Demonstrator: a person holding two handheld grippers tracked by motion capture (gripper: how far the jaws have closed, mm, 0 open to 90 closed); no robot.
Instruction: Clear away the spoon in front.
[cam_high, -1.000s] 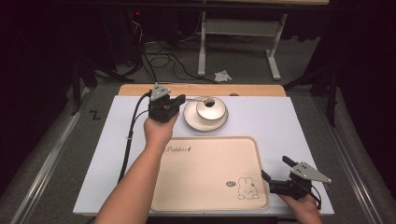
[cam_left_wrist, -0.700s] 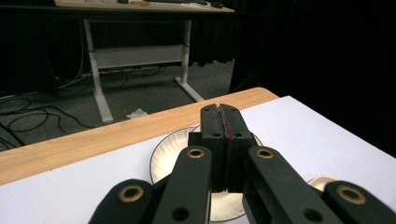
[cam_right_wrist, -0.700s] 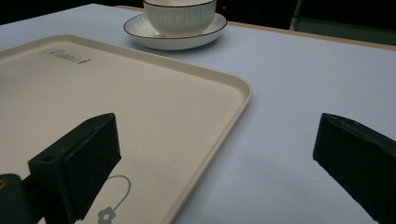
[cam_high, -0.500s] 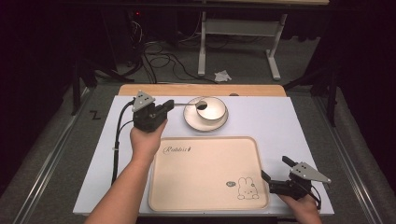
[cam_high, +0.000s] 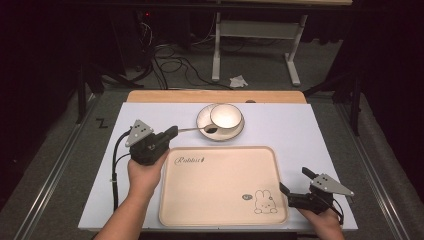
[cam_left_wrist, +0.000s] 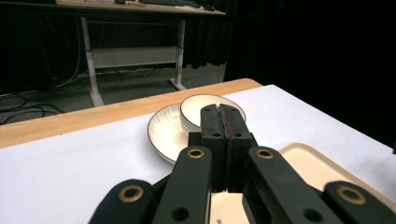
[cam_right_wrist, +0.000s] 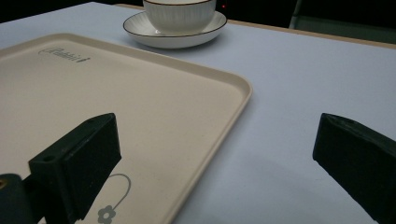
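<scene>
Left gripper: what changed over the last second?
The left gripper, shut on the spoon handle, drew left and toward the person, pulling the spoon's bowl out of the cup onto the saucer. Right gripper and tray unchanged.

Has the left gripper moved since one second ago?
Yes. In the high view the left gripper has gone left and toward the person, away from the saucer, drawing a spoon with it; its bowl now rests on the saucer's near edge.
</scene>
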